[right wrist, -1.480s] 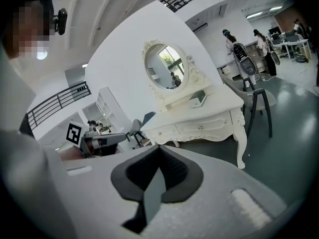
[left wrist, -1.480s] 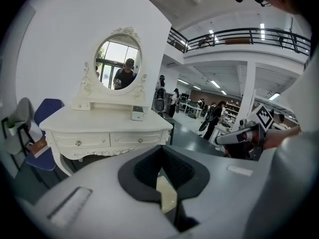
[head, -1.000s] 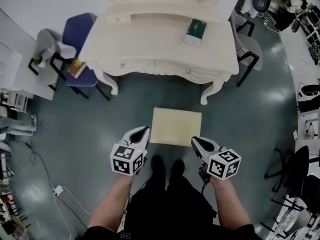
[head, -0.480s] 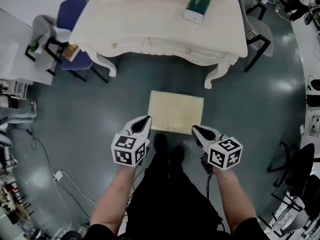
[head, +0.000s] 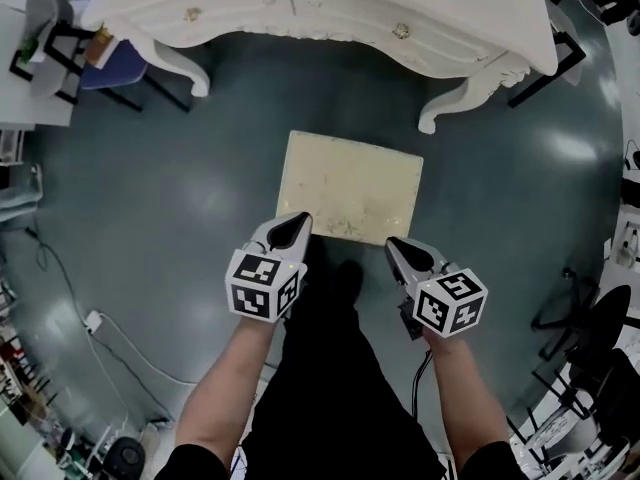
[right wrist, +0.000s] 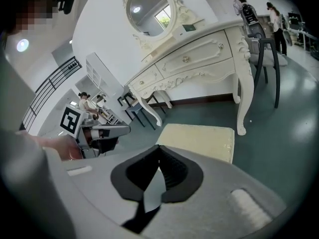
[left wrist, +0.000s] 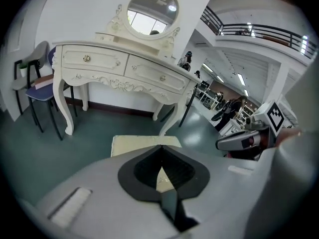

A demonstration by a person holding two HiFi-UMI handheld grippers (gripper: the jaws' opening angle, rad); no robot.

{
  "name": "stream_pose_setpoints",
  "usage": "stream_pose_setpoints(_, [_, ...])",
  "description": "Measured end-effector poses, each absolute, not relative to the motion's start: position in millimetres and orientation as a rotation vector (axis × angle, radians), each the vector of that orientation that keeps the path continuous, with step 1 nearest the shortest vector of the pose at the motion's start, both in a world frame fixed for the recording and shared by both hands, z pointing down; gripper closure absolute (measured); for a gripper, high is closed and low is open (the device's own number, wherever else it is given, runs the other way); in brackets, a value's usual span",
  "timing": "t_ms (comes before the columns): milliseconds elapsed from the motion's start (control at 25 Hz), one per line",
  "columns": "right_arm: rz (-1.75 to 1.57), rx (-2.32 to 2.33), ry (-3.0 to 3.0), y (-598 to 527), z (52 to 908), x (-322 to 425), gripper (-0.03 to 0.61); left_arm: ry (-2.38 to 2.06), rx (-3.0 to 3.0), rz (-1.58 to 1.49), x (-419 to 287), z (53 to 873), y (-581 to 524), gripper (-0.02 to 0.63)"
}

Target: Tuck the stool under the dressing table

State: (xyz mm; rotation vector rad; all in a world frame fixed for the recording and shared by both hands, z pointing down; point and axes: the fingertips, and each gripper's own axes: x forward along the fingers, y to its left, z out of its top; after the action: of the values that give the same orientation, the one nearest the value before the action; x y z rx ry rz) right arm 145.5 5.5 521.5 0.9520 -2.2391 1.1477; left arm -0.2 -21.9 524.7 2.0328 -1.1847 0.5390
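Newly drawn up to the mid-frame stool's (head: 350, 183) near edge, left gripper (head: 297, 224) and right gripper (head: 394, 247) closed on nothing, seemingly ready to push it under the dressing table (head: 330, 13).

Blue chair (head: 125, 68) top left, white power strip (head: 93, 320) lower left

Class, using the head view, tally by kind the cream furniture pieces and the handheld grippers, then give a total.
Dressing table: 1
Stool: 1
Grippers: 2 (left gripper, right gripper)
Total: 4
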Motion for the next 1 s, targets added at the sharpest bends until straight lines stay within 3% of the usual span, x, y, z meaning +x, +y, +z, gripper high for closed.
stream_pose_setpoints(720, [1.127, 0.867, -2.135, 7, 671, 133, 0.511, -1.141, 1.948, 0.662, -3, 678, -13, 0.594])
stream_pose_setpoints(1000, [1.063, 0.959, -1.998, 9, 707, 169, 0.527, -1.136, 1.872, 0.742, -9, 709, -7, 0.522])
